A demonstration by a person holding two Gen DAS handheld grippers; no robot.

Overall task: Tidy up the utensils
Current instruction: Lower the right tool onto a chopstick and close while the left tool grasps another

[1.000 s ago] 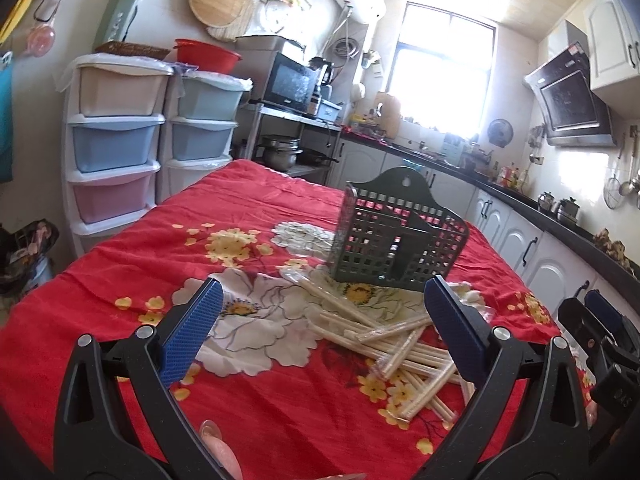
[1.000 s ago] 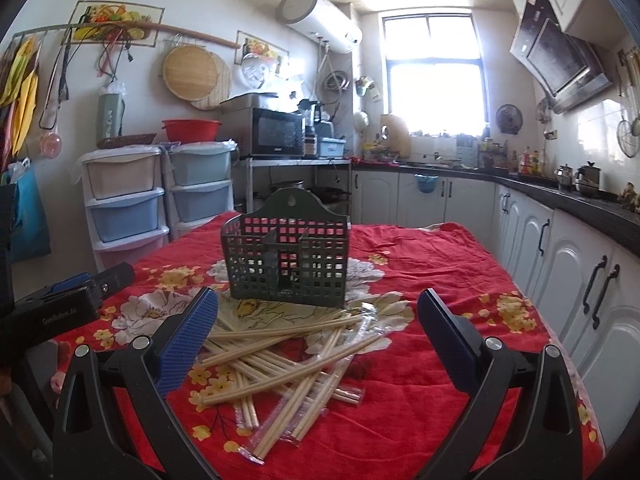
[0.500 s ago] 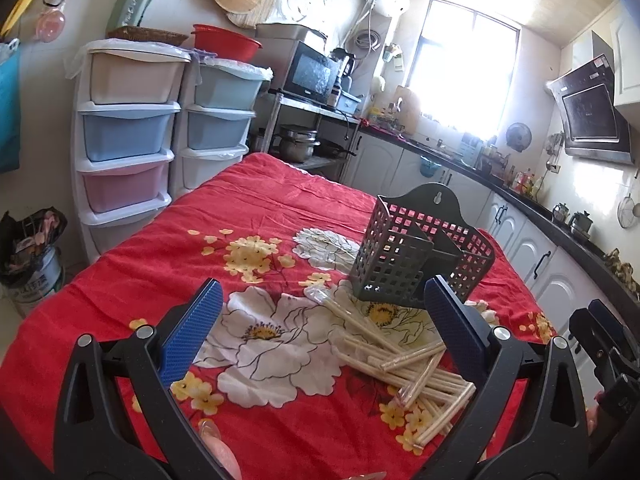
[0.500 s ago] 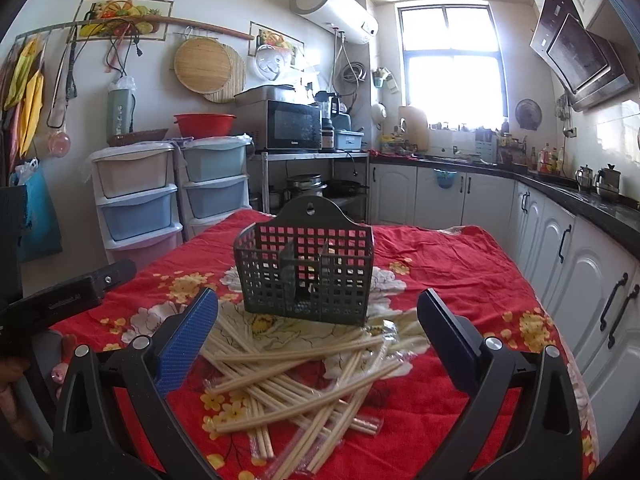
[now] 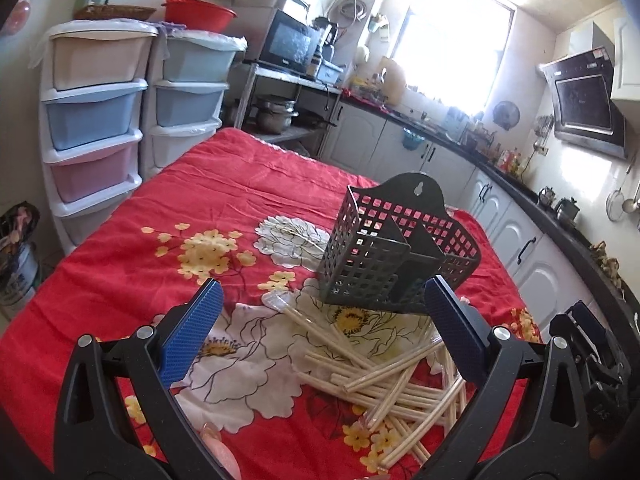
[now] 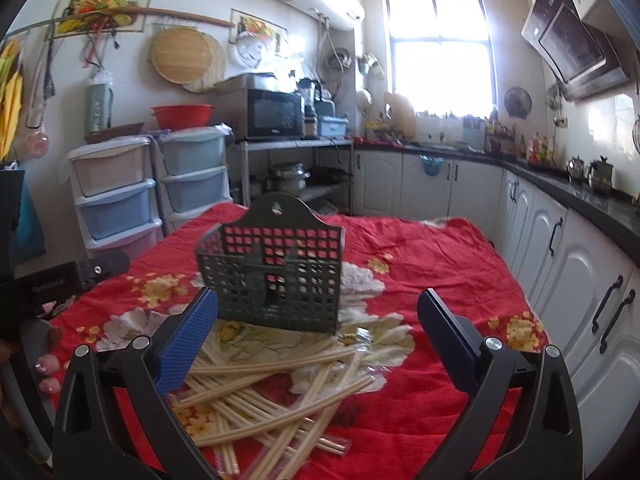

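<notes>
A dark green mesh utensil holder stands upright on the red flowered tablecloth; it also shows in the right wrist view. A loose pile of wrapped wooden chopsticks lies in front of it, also in the right wrist view. My left gripper is open and empty, held above the near side of the pile. My right gripper is open and empty, over the pile and facing the holder. The right gripper's body shows at the left view's right edge.
Stacked plastic drawer units stand left of the table. A microwave sits on a metal rack behind. White cabinets under a dark counter run along the right. The left gripper's body shows at the right view's left edge.
Both grippers have moved forward and a little lower toward the chopstick pile and the holder. Both stay open. The chopsticks and holder have not moved.
</notes>
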